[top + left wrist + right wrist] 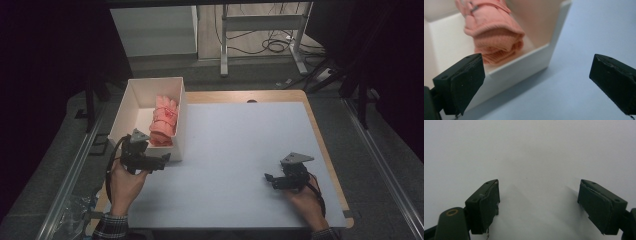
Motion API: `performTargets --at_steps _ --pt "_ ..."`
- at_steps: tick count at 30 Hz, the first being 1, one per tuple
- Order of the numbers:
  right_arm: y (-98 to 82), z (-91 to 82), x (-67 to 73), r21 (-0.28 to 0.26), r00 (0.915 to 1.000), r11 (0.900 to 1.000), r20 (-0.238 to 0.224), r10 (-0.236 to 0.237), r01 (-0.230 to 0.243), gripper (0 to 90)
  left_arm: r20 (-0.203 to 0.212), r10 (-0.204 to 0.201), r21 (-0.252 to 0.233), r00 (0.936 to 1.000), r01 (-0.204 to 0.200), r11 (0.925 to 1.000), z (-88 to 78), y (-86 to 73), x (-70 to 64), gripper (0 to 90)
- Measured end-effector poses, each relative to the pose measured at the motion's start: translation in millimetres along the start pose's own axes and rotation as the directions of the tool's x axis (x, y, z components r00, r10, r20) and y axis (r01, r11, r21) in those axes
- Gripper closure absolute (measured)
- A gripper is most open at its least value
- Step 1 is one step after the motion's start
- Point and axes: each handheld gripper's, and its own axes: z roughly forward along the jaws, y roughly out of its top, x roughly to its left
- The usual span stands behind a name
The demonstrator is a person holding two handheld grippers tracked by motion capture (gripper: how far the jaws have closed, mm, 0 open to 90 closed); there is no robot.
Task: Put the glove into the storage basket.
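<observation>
White box (131,102) holds pink cloth (164,121) (beyond left gripper (159,161)).

The rolled pink cloth (495,37) looks like soft ribbed knit, matt and slightly fuzzy. The white box (524,67) around it has smooth, matt walls like painted board or plastic. The counter (240,150) carries a matt, pale sheet, smooth and even, with a light wood edge showing. Both the left claw (534,80) and the right claw (539,205) are matt black plastic, scuffed and chipped along the edges.
</observation>
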Motion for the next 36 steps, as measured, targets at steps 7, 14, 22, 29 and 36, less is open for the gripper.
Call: performTargets --at_steps 7,14,22,29,36 --pt "0.0 0.0 0.1 0.000 1.0000 1.000 0.000 0.000 0.000 18.1 0.030 0.018 -0.011 0.9994 -0.017 0.9998 7.9 -18.9 -16.7 0.3" --pt "0.0 0.0 0.1 0.000 1.0000 1.000 0.001 0.000 0.000 18.1 0.076 0.041 -0.020 0.9963 -0.040 0.9990 23.0 -35.2 -36.3 0.3" --pt "0.1 0.0 0.2 0.000 1.0000 1.000 0.001 0.000 0.000 18.1 0.151 0.073 0.002 0.9859 -0.074 0.9973 49.9 -52.2 -57.4 0.0" --pt "0.1 0.0 0.1 0.000 1.0000 1.000 0.001 0.000 0.000 18.1 0.183 0.099 0.048 0.9782 -0.109 0.9928 73.3 -64.6 -68.0 0.0" --pt "0.0 0.0 0.2 0.000 1.0000 1.000 0.001 0.000 0.000 18.1 0.171 0.128 0.073 0.9769 -0.142 0.9871 83.4 -69.3 -73.0 0.0"
